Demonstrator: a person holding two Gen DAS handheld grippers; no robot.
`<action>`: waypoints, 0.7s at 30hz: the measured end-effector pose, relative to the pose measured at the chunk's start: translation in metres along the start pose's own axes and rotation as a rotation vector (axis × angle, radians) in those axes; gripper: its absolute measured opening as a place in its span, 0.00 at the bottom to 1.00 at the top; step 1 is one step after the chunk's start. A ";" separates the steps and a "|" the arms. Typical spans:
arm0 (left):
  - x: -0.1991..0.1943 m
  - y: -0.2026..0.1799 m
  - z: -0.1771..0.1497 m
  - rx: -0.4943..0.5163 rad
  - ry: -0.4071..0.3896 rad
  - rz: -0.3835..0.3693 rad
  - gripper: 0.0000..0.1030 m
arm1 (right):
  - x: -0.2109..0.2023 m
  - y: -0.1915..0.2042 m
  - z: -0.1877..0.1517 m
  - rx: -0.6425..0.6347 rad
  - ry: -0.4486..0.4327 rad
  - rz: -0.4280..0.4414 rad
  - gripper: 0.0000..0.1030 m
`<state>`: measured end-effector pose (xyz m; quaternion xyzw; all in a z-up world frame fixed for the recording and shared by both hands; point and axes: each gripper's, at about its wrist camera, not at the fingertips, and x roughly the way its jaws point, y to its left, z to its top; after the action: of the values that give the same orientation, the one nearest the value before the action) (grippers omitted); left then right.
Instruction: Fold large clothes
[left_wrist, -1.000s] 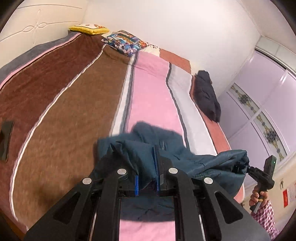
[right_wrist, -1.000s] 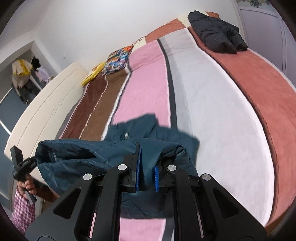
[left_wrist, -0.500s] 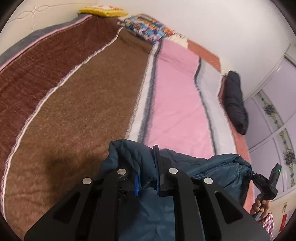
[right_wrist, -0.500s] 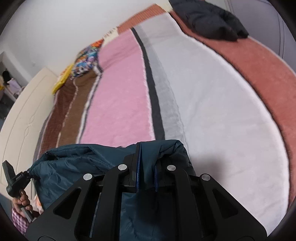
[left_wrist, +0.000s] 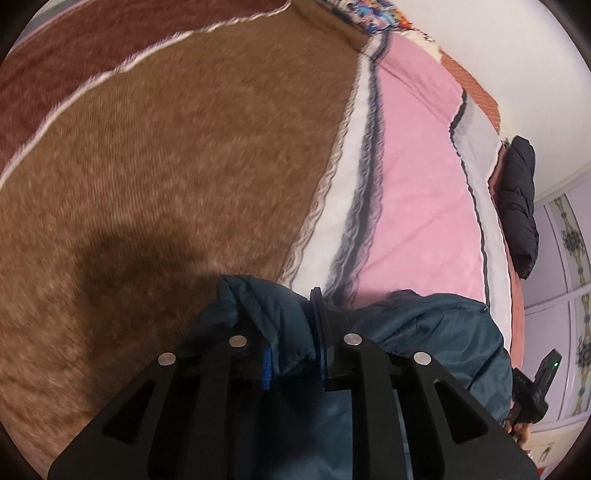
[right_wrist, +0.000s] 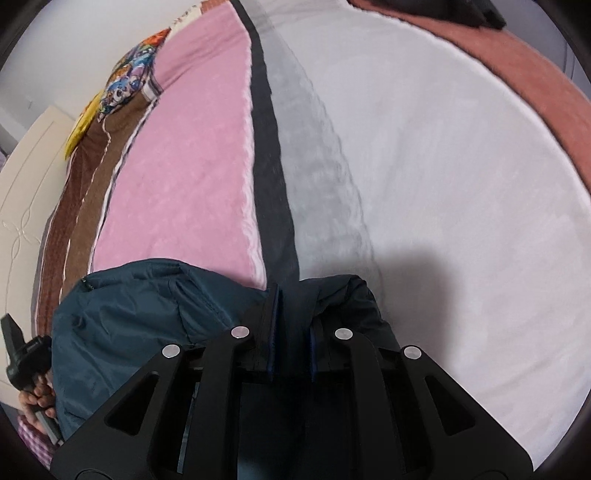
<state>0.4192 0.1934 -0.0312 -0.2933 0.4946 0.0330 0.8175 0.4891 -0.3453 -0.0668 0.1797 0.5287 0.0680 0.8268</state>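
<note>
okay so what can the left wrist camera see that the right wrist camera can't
Only the left wrist view shows the left gripper, its jaws just opening with a fold of the teal jacket between them, and a window.

Only the right wrist view shows the right gripper clamped on the jacket, a yellow pillow and the headboard.

Both show the striped blanket and a patterned pillow.

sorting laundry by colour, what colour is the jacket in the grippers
Dark teal blue jacket, plain, with no pattern; it shows best in the right wrist view.
</note>
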 end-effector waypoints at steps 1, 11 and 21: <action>-0.002 0.002 0.001 -0.019 0.003 -0.013 0.21 | -0.003 -0.003 0.001 0.015 0.009 0.014 0.14; -0.080 0.014 0.020 -0.179 -0.162 -0.244 0.52 | -0.054 -0.038 0.024 0.272 0.002 0.295 0.51; -0.094 -0.082 -0.051 0.192 -0.054 -0.320 0.52 | -0.091 0.040 -0.025 -0.089 -0.097 0.220 0.38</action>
<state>0.3594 0.1214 0.0657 -0.2878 0.4202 -0.1370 0.8496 0.4300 -0.3301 0.0160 0.2027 0.4619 0.1729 0.8460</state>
